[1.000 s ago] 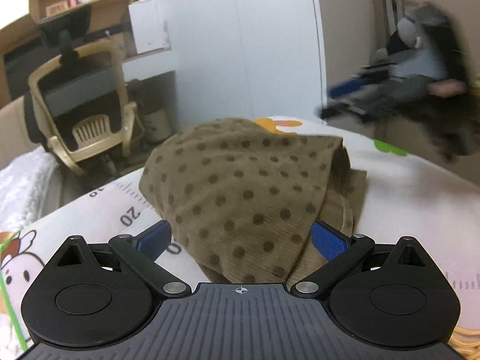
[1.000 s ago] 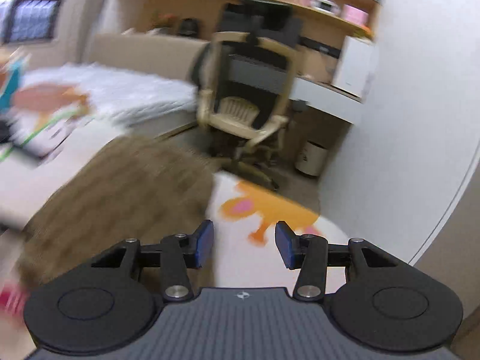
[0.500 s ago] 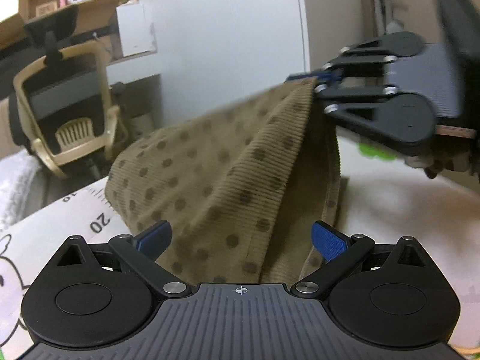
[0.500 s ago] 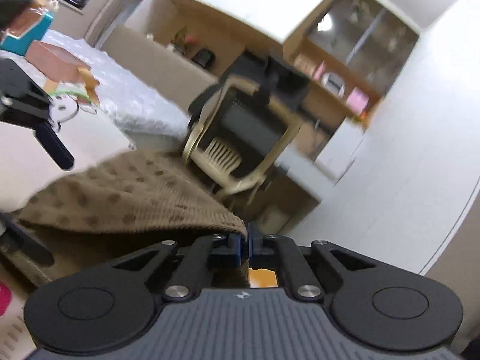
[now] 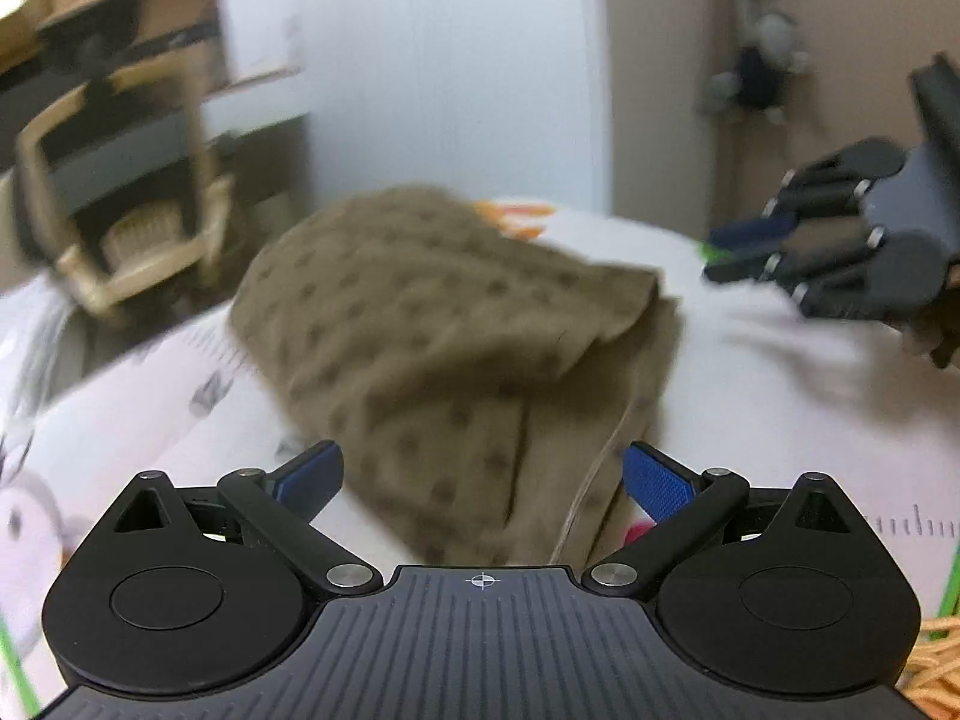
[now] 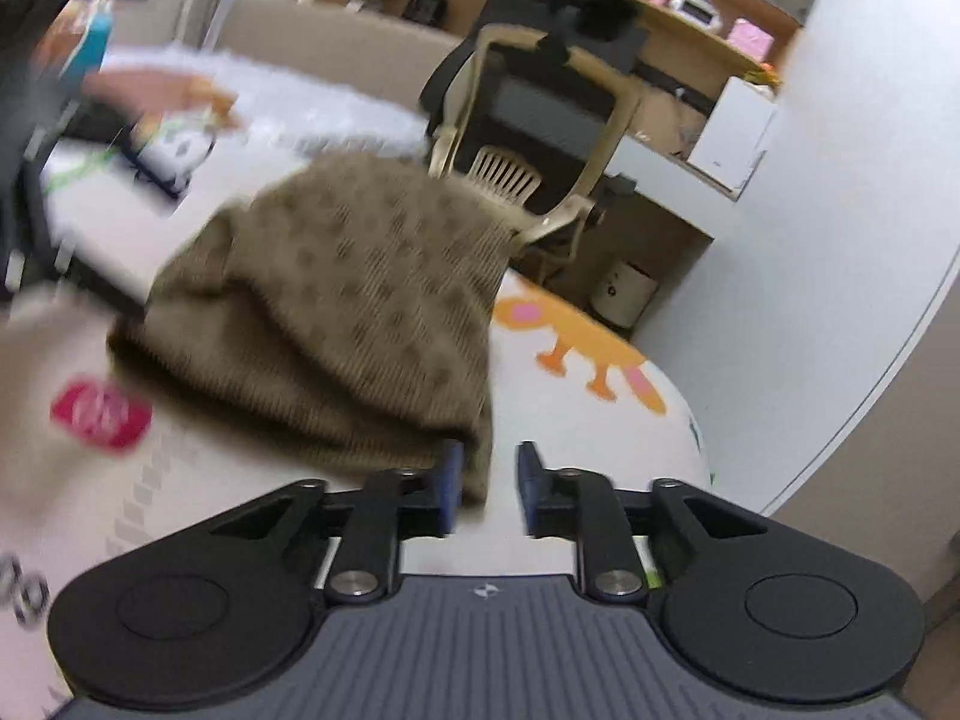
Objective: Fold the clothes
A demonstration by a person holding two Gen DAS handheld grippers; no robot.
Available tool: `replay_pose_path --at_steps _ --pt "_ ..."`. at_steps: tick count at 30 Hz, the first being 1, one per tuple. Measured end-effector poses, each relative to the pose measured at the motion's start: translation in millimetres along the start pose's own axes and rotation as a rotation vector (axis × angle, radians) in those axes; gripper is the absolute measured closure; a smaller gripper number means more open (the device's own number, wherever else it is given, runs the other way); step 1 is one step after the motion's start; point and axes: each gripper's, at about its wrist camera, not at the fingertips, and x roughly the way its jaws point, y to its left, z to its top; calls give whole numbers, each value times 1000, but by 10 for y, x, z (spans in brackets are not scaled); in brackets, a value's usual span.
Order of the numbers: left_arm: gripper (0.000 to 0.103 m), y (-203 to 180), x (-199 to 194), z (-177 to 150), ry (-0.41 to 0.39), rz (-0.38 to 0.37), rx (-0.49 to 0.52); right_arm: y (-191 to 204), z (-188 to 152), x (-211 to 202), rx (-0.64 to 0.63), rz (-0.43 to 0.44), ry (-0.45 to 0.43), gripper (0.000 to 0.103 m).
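A brown corduroy garment with dark dots (image 5: 444, 324) lies folded in a loose heap on the white printed mat (image 5: 780, 396). My left gripper (image 5: 480, 474) is open, its blue fingers on either side of the garment's near edge. In the left wrist view my right gripper (image 5: 729, 249) hovers to the right of the heap, its fingers apart. The right wrist view shows the same garment (image 6: 360, 312) just ahead of my right gripper (image 6: 487, 483), which is open with the cloth's corner beside its left finger (image 6: 450, 480). Both views are blurred.
A beige office chair (image 6: 540, 138) and a desk with shelves (image 6: 690, 60) stand beyond the mat's far edge. A white wall (image 6: 870, 180) runs to the right. A small bin (image 6: 624, 294) sits under the desk. Orange cord (image 5: 936, 660) lies at my lower right.
Half a second ago my right gripper was shut on the garment's corner, lifting it. It has since opened and drawn back to the right, and the cloth has dropped onto the heap.
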Motion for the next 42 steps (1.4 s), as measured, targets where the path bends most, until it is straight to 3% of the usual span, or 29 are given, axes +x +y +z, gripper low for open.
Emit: replay_pose_path --at_steps 1,3,5,6,11,12,13,16,19,23,26,28,32,33,35,38,40,42 --pt "1 -14 0 -34 7 14 2 -5 17 5 5 0 -14 68" --pt "3 -41 0 -103 21 42 5 43 20 20 6 4 -33 67" --pt "20 -69 -1 -172 36 70 8 96 29 44 4 12 -50 67" --pt "37 -69 -11 -180 32 79 20 142 40 62 -13 22 -54 66" --pt "36 -67 -67 -211 12 120 88 404 -17 119 -171 0 -44 66" --pt "44 -66 -78 -217 8 128 101 399 -30 160 -168 -9 -38 66" --pt "62 -66 -89 -224 4 136 115 394 -43 201 -165 -19 -32 66" --pt "85 -64 -123 -242 -8 161 155 365 -69 309 -156 -49 -25 67" --pt "91 -62 -156 -261 -20 186 196 293 -71 335 -139 -71 -25 67" --pt "90 21 -268 -381 57 130 188 131 -158 294 -79 -69 14 67" --pt "80 175 -374 -403 122 -18 86 -58 -157 223 50 -16 18 67" --pt "47 327 -429 -219 74 -79 1 -226 -20 176 195 72 -30 67" --pt "26 664 -449 191 -30 -203 -203 -343 317 300 353 253 -106 66" --pt "19 742 -402 254 -26 -199 -261 -332 359 345 363 282 -110 66" --pt "16 882 -301 227 -2 -194 -390 -308 320 391 368 290 -98 65" --pt "16 1004 -184 -86 66 -235 -513 -271 262 461 377 302 -80 63" --pt "16 1033 -102 -310 110 -271 -579 -269 209 499 395 306 -66 60" --pt "16 1056 -60 -376 89 -290 -609 -377 90 492 482 300 -39 60"
